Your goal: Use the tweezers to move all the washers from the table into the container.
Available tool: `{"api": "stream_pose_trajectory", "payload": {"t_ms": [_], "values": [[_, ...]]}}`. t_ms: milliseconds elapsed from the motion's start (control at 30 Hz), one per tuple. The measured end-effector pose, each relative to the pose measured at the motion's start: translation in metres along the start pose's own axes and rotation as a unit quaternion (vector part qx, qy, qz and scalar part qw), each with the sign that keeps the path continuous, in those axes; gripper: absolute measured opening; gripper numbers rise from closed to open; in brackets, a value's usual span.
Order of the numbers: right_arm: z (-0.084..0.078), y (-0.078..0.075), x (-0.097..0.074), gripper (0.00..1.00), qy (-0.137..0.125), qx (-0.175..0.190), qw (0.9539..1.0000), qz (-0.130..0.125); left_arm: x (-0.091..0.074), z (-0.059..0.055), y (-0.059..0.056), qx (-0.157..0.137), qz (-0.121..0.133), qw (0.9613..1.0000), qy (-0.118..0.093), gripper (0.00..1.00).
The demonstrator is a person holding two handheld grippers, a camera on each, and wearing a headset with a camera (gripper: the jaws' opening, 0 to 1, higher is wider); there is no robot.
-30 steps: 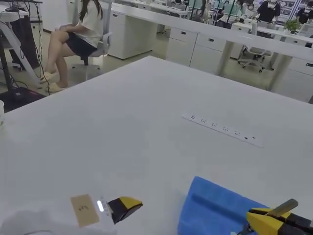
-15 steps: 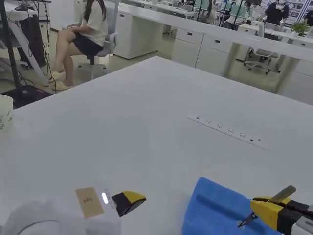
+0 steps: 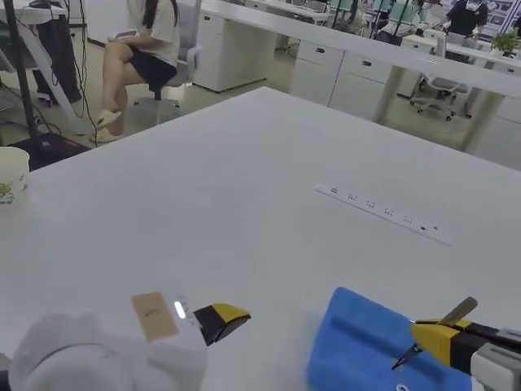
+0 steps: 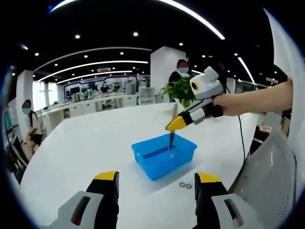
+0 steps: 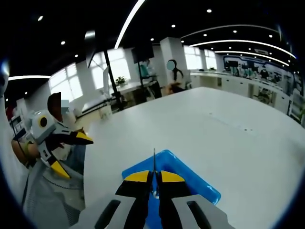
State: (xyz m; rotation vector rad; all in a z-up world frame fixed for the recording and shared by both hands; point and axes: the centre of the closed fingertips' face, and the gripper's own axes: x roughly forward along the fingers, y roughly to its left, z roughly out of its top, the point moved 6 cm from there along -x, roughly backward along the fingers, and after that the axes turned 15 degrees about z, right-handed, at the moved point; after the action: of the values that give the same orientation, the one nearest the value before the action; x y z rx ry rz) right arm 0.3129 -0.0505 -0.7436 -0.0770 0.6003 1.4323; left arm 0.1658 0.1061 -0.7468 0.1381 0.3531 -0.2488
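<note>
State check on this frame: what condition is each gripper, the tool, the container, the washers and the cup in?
Container: upright on the table, open-topped.
Tweezers: tips down inside the container.
Right gripper: jaws shut on the tweezers.
Left gripper: jaws open, empty.
Washer: inside the container at the tweezers' tips; gripped or released, cannot tell.
Two washers: on the table beside the container.
Paper cup: upright.

Tweezers in the blue container, two washers outside it.
The thin tweezers (image 4: pixel 171 139) stood nearly upright, tips down inside the open, rectangular blue container (image 4: pixel 157 164), clamped in the right gripper (image 4: pixel 175 126). Two small metal washers (image 4: pixel 182 184) lay flat, side by side, on the white table (image 4: pixel 95 143) just beside the container's wall. A ring-like speck, too small to identify, lay by the tips.
</note>
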Motion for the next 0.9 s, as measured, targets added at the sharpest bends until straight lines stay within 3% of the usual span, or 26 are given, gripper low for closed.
{"api": "stream_pose_trajectory", "payload": {"t_ms": [533,900], "values": [[-0.023,-0.026,0.024,0.02,0.062,0.006,0.9981,-0.008,0.0,0.0,0.002,-0.006,0.0,1.0,-0.001,0.64],[-0.026,-0.033,0.024,0.03,0.063,0.001,0.9979,-0.012,0.0,-0.001,0.001,-0.004,-0.001,1.0,0.001,0.64]]}}
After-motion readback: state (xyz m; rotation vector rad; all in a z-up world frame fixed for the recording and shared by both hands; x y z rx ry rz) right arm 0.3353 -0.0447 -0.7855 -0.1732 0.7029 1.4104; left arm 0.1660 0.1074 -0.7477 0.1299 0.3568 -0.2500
